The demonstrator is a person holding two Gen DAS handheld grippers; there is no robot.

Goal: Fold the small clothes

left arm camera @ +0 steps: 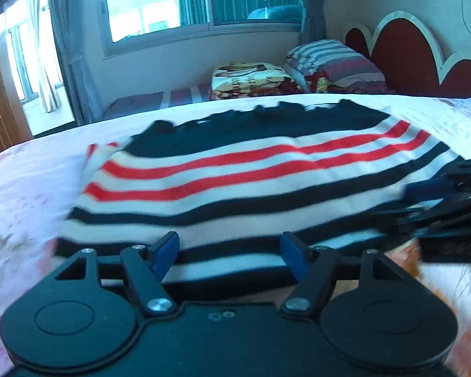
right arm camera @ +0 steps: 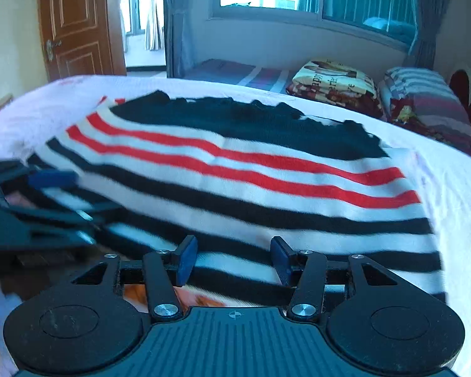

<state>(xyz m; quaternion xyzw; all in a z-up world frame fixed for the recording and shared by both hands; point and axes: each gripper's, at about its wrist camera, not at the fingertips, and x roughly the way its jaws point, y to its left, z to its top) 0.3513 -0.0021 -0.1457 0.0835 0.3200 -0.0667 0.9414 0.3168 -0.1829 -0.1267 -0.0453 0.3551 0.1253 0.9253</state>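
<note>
striped sweater (left arm camera: 251, 182) flat on bed (left arm camera: 25, 188) | left gripper (left arm camera: 229, 251) and right gripper (right arm camera: 232, 259): fingers spread, grasping nothing, at near hem | risk: pinching only 1 layer, fold drags crooked

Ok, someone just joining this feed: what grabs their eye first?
The striped garment, red, white and black bands, spread on the pale bed sheet and filling both views. Next, the two open tools at its near edge: the left tool and the right tool. Behind, folded blankets under a bright window.
</note>
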